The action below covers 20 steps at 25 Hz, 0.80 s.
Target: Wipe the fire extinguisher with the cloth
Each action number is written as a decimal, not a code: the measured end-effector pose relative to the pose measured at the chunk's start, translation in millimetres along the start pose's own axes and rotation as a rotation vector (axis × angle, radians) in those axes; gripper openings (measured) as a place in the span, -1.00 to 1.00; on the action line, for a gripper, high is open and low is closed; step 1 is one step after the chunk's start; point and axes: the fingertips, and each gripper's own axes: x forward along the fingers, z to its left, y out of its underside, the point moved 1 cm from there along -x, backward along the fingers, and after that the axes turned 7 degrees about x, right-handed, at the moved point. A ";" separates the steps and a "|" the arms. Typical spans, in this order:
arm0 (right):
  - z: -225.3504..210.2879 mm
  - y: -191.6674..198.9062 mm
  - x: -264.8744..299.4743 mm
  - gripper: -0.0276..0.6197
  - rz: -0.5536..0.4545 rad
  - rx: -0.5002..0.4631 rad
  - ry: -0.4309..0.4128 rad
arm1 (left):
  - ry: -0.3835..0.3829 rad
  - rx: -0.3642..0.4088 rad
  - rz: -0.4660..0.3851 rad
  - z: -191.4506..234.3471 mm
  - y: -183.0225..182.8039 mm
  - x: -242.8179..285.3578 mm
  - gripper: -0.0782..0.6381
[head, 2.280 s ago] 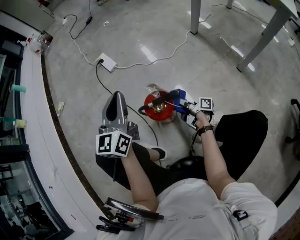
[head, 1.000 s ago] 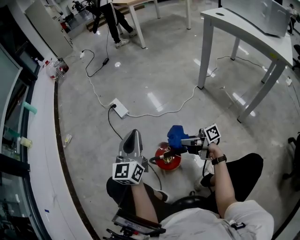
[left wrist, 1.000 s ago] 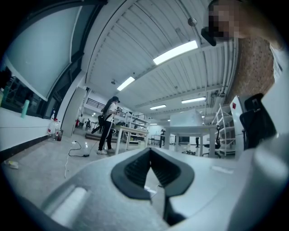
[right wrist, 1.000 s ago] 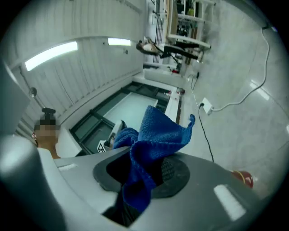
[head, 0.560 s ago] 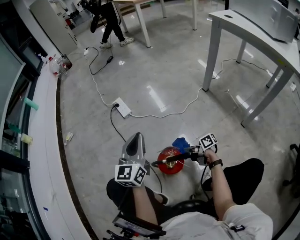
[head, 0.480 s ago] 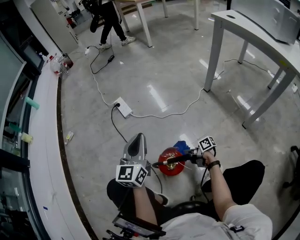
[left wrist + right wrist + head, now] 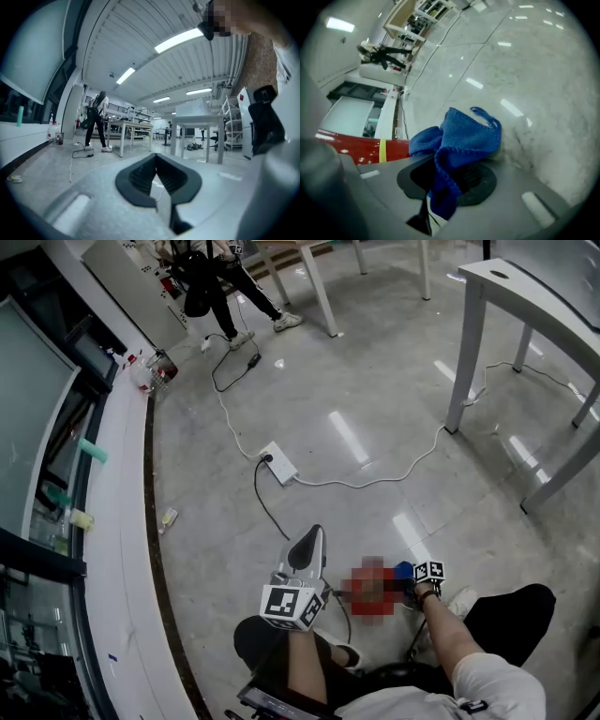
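**Inspector:** Head view first. What was recorded?

**Assessor:** The red fire extinguisher [image 7: 368, 585] stood on the grey floor [image 7: 375, 381], directly ahead of the seated person's knees. It was too indistinct for any detail. The right claw [image 7: 410, 573] was low beside it on its right, with the blue cloth [image 7: 403, 569] at its tip. The left claw [image 7: 310, 538] was to the left of the extinguisher and apart from it, pointing away from the person. A white power strip [image 7: 278, 463] with its cable lay farther out on the floor.

**Inspector:** Left gripper view?

**Assessor:** The claw was level and faced across the room. Its dark pads met at the tips with only a thin slit behind them, and nothing was between them. Beyond it, white tables [image 7: 197, 126] and a standing person [image 7: 96, 123] were noted.

**Inspector:** Right gripper view?

**Assessor:** The claw was clamped on the blue cloth. One end hung down between the pads and the rest was bunched out in front. The extinguisher's red body, with a yellow band, lay at the left edge, just beside the cloth's left fold. I could not tell whether the two were touching. Speckled floor filled the background.
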 end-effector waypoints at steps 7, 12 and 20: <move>17.2 -31.6 -15.5 -0.60 -0.072 -0.178 -0.056 | -0.012 -0.012 -0.046 4.4 -7.3 -2.2 -0.78; 158.7 -66.1 -109.9 -0.60 -0.194 -0.241 -0.438 | -0.009 -0.027 -0.102 -1.0 -18.7 -18.8 -0.78; 356.2 14.4 -258.4 -0.60 0.010 -0.727 -0.744 | -0.054 -0.057 -0.124 -0.9 -27.9 -40.7 -0.78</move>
